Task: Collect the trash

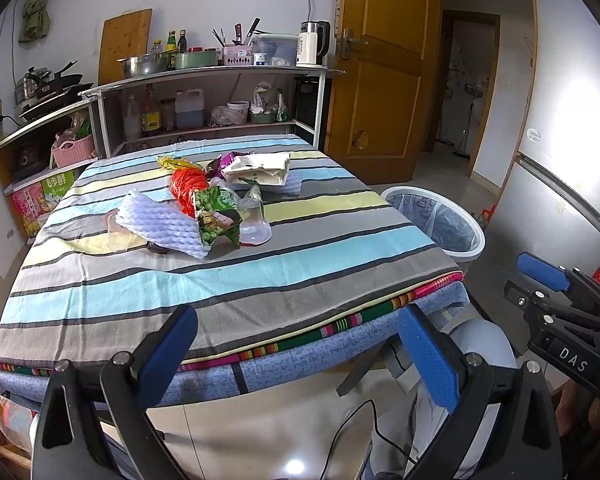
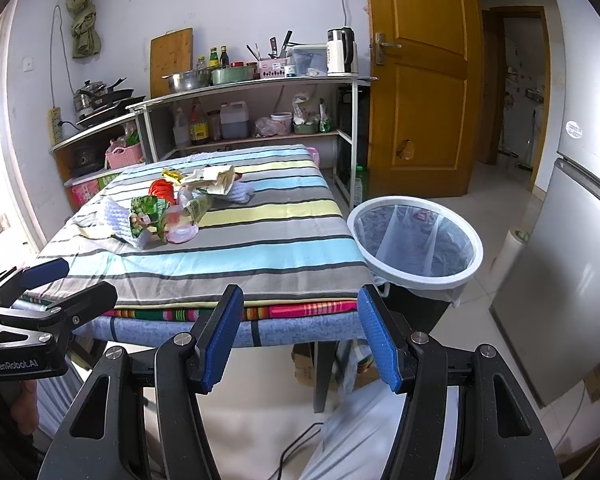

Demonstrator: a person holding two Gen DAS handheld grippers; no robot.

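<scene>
We are in a small kitchen-like room: a brown door (image 2: 420, 92) ahead on the right, a grey fridge (image 2: 560, 280) at the far right, and a two-level shelf unit (image 2: 252, 84) of pots, bottles and a kettle along the back wall. In front of it stands the worktop (image 1: 260, 280), covered in a striped cloth, with a lined white bin (image 2: 416, 244) just off its right near corner (at about worktop height, mouth up). The trash pile (image 1: 204, 204) lies ahead of both grippers, past the middle of the worktop toward its left side and well apart from the bin; its long axis runs from near-left to far-right, from the white foam netting (image 1: 160, 224) past the green snack bag (image 1: 216, 216) and clear plastic cup (image 1: 256, 224) to the red net (image 1: 188, 188) and the white paper bag (image 1: 260, 168) at the far end. We judge the left gripper (image 1: 296, 344) the nearer one to the pile and the right gripper (image 2: 300, 332) the nearer one to the bin. Both hang short of the worktop's near edge, jaws spread wide and holding nothing, so the first reach, as we read it, goes forward and a little left
</scene>
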